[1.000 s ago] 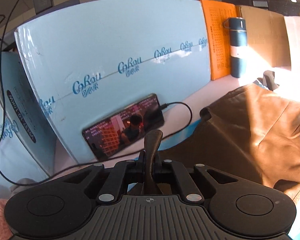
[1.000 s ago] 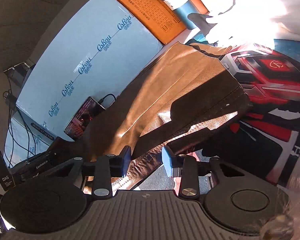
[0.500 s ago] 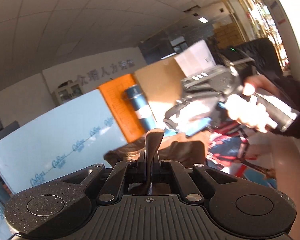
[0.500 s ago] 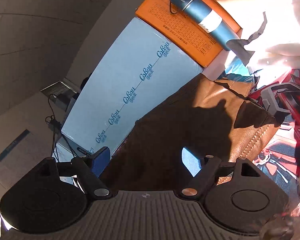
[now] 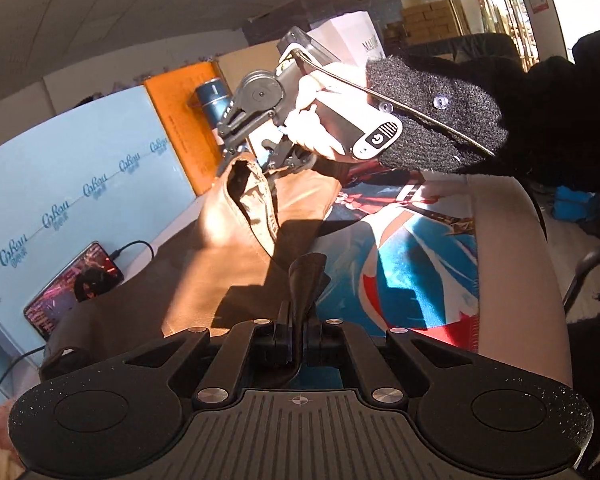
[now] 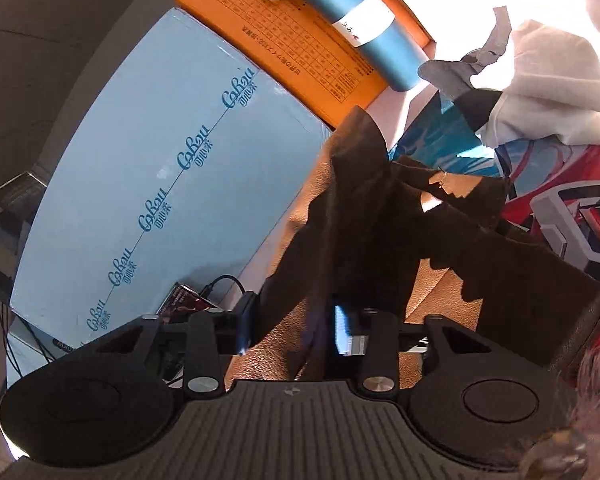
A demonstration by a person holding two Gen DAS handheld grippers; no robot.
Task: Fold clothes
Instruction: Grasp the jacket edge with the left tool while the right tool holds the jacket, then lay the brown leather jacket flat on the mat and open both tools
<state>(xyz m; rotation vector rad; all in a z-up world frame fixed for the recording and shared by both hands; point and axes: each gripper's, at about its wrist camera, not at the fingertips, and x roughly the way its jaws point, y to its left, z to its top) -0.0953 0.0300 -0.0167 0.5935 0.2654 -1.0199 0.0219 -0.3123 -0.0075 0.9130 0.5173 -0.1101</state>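
Gripping a dark strip of the brown leather garment (image 5: 236, 264), the left claw (image 5: 296, 344) is fully closed, the fabric standing up between its pressed fingers. The right claw (image 6: 296, 330) has just been closing after opening wide; its blue-padded fingers (image 6: 342, 330) now sit narrowly apart with a fold of the same garment (image 6: 380, 240) between them, though motion blur keeps it unclear whether the pads actually press on the leather. From the left wrist view, the right claw (image 5: 260, 160) is seen at the garment's raised far edge, carried by a hand (image 5: 312, 128) in a black knitted sleeve (image 5: 440, 120).

The garment lies spread across a tabletop (image 5: 512, 264) covered by a mat (image 5: 412, 264) printed in red, blue and white, with one side lifted.

Behind it leans a pale blue board (image 6: 148, 152) printed repeatedly with "CoRou" over small Chinese characters. An orange sheet (image 6: 300, 52) carries a printed table too small to read. A blue flask (image 6: 352, 24) with a white label stands against it. A phone (image 5: 74, 288) with a lit screen and a plugged-in cable rests at the foot of the board.
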